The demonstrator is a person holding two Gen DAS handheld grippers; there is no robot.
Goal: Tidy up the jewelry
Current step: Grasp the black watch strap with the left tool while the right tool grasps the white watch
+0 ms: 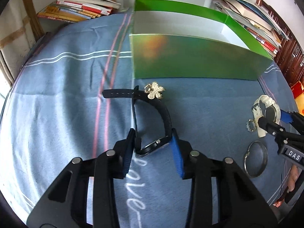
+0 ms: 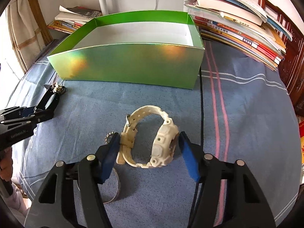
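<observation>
**A:** What are your left tongs point(image 1: 153, 139) doing, seen from their own camera?

**B:** I'm closing them round the black watch point(image 1: 152, 148). Its round case is sitting right between the tips, the left pad already touching it, the right pad against the strap by the case, so I'm judging this a grip just taking hold. The strap is arching away ahead of the tips, smooth and rubbery, with its holed tail lying flat. A sparkly flower brooch point(image 1: 154, 92) is resting at the strap's far end, and beyond it the green box point(image 1: 190, 60) is standing open, glossy and iridescent outside, white inside. To do this well I'm squeezing on the hard case, not the soft strap, and lifting straight so the brooch isn't dragged.

**A:** And the right camera?

**B:** My right tongs point(image 2: 150, 139) are standing fairly wide around the white watch point(image 2: 152, 142), which is lying on its side on the blue striped cloth point(image 2: 237, 114). The left pad is touching the buckle side; the right pad is just beside the chunky case, and I can't tell whether it presses. The band is matte, ridged resin. A thin metal bangle point(image 2: 115, 190) is lying under my left finger, and a small toothed ring point(image 2: 109, 135) just outside it. I'm aiming to clamp across case and band, clear of both.
</observation>
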